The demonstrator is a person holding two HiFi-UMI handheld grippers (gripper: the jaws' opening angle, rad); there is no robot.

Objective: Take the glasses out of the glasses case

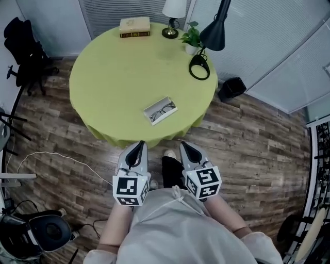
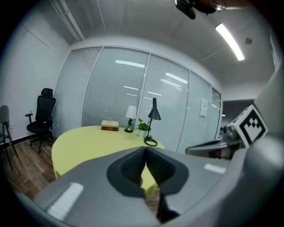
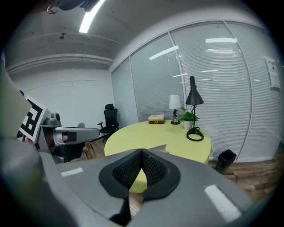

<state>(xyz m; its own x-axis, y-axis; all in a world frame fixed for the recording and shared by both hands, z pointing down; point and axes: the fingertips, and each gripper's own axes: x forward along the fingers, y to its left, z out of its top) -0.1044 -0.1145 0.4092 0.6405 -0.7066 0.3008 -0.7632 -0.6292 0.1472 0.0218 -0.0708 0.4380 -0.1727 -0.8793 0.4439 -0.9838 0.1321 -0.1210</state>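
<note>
A white glasses case [image 1: 160, 111] lies open near the front edge of the round yellow-green table [image 1: 113, 77], with dark-framed glasses [image 1: 163, 110] inside it. My left gripper [image 1: 140, 144] and right gripper [image 1: 182, 144] hover side by side just short of the table's near edge, both pointing toward the case. Each is shut with nothing between its pads. In the left gripper view the closed jaws of the left gripper [image 2: 145, 148] front the table [image 2: 84, 142]. The right gripper [image 3: 141, 152] also shows closed jaws, and a pale corner of the case [image 3: 160, 148] peeks just above them.
At the table's far side are a book [image 1: 134, 27], a white-shaded lamp [image 1: 173, 15], a small potted plant [image 1: 192, 38] and a black desk lamp [image 1: 206, 46]. A black office chair [image 1: 23, 51] stands left, a black bin [image 1: 231, 88] right, and a white cable [image 1: 56, 157] lies on the wood floor.
</note>
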